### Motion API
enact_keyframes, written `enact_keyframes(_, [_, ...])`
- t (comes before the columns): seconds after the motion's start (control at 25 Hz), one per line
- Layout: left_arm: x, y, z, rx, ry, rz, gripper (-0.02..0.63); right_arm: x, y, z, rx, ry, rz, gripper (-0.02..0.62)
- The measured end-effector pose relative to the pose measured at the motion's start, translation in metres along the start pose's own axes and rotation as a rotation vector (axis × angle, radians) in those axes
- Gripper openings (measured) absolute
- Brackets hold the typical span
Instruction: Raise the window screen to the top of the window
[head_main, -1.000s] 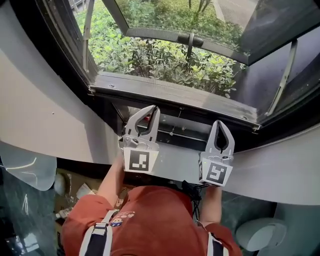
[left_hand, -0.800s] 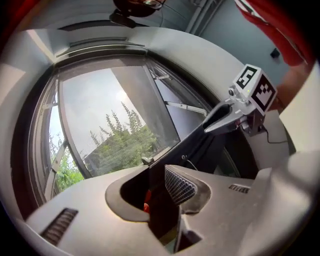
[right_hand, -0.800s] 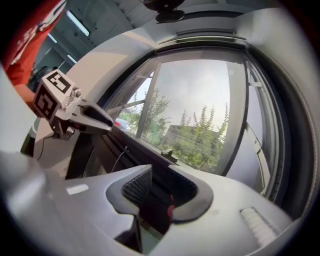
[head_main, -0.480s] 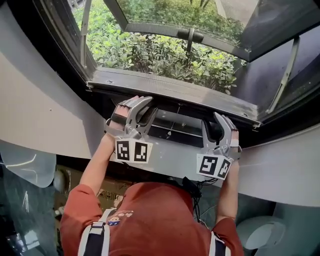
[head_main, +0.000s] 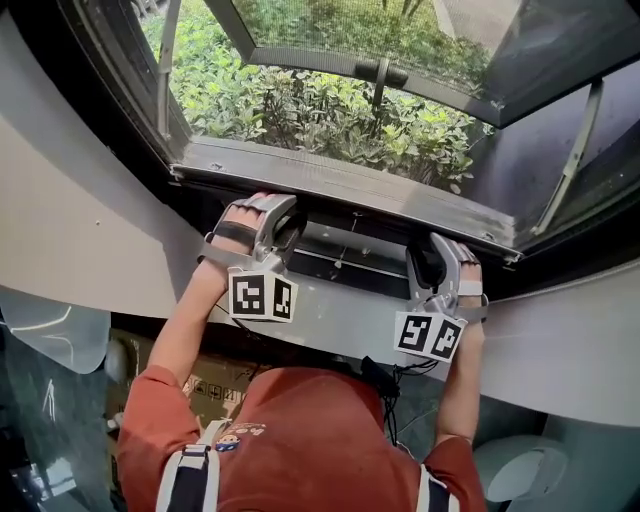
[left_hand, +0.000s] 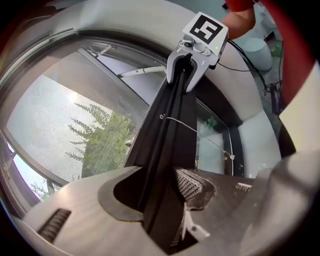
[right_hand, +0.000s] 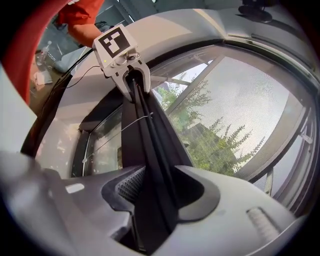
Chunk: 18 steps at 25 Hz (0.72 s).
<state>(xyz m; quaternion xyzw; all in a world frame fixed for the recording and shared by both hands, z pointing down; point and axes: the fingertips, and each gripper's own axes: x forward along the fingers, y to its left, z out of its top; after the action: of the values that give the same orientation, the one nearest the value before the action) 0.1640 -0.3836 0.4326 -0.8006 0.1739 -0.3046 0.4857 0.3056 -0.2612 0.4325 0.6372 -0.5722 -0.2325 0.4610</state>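
1. both grippers have rolled off upright onto their sides and sunk a little; the left gripper (head_main: 276, 208) and right gripper (head_main: 441, 248) now reach in almost level at the screen bar (head_main: 350, 188)
2. their jaws, pinched together a second ago, have just been opening and now stand spread wide
3. in the left gripper view the dark bar runs straight between the jaws with a gap on one side: released, not clamped
4. the right gripper view shows the same: the bar lies between spread jaws, a ribbed pad (right_hand: 131, 186) sits close beside it, and no squeeze shows
5. the bar sits low in the window (head_main: 125, 95), just above the white sill (head_main: 340, 325), with one gripper toward each end
6. as i read it, the approach is done and the lift has not begun, so the screen is still at the bottom of its travel
7. next comes closing both grippers on the bar, then an even pull up with both hands; an uneven pull could skew the bar in its tracks
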Motion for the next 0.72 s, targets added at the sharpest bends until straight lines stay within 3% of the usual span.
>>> enact_keyframes(0.28, [0.0008, -0.0016, 0.0003, -0.012, -0.021, 0.011, 0.176, 0.0006, 0.0003, -0.0011, -0.007, 0.008, -0.009, 0.184])
enact_keyframes(0.48, [0.0003, -0.0043, 0.0001, -0.007, -0.025, 0.011, 0.176, 0.0013, 0.0082, -0.0058, -0.097, 0.045, -0.001, 0.184])
enact_keyframes(0.72, [0.0008, -0.0044, -0.0013, 0.003, -0.032, 0.001, 0.176, 0.0019, 0.0075, -0.0033, -0.087, 0.026, 0.013, 0.179])
